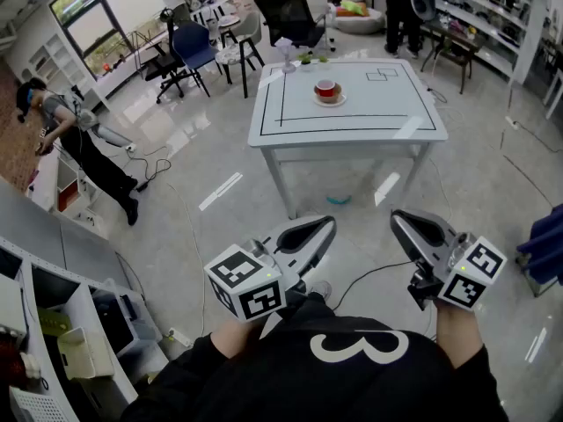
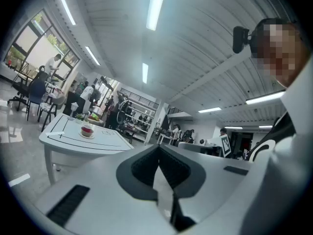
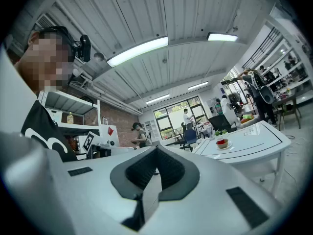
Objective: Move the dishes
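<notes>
A red cup on a white saucer (image 1: 328,91) stands on a white table (image 1: 396,104) with black lines, far ahead across the floor. The cup and saucer (image 2: 87,130) look small in the left gripper view, and the cup and saucer (image 3: 222,143) show small at the right of the right gripper view. My left gripper (image 1: 326,224) is held low near my body, shut with nothing in it. My right gripper (image 1: 398,217) hangs beside it, also shut and empty. Both are well short of the table.
A small plant (image 1: 306,59) sits at the table's far edge. Chairs (image 1: 195,49) and other desks stand beyond it. A person (image 1: 75,139) bends at the left by a brick wall. White shelving (image 1: 62,323) runs along my left. Cables (image 1: 369,275) lie on the glossy floor.
</notes>
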